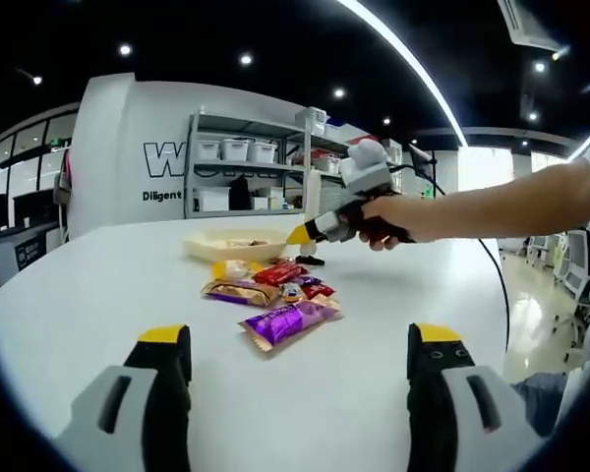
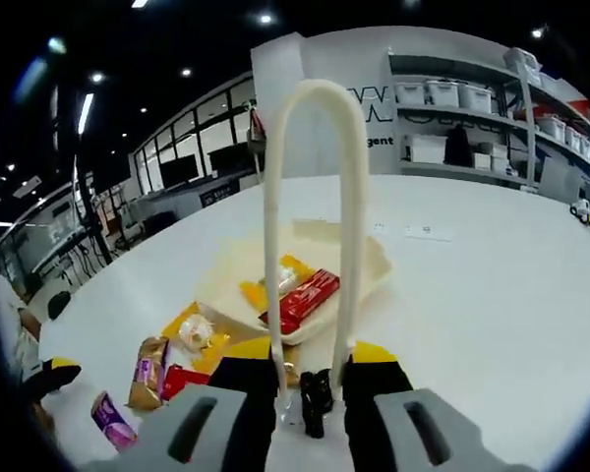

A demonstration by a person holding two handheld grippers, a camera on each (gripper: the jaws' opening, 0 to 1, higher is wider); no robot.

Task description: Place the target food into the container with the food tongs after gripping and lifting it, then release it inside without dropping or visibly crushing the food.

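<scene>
Yellow-tipped jaws of the left claw [image 1: 300, 349] stand wide apart over the white bench [image 1: 98, 285], nothing between them. Just beyond lies a purple snack packet [image 1: 287, 321] among loose wrapped snacks. Across the bench, a person's hand [image 1: 388, 218] holds the right claw [image 2: 311, 366], clamped on cream food tongs [image 2: 313, 197], which grip a red snack packet [image 2: 300, 298] over the pale container [image 2: 374, 264].
</scene>
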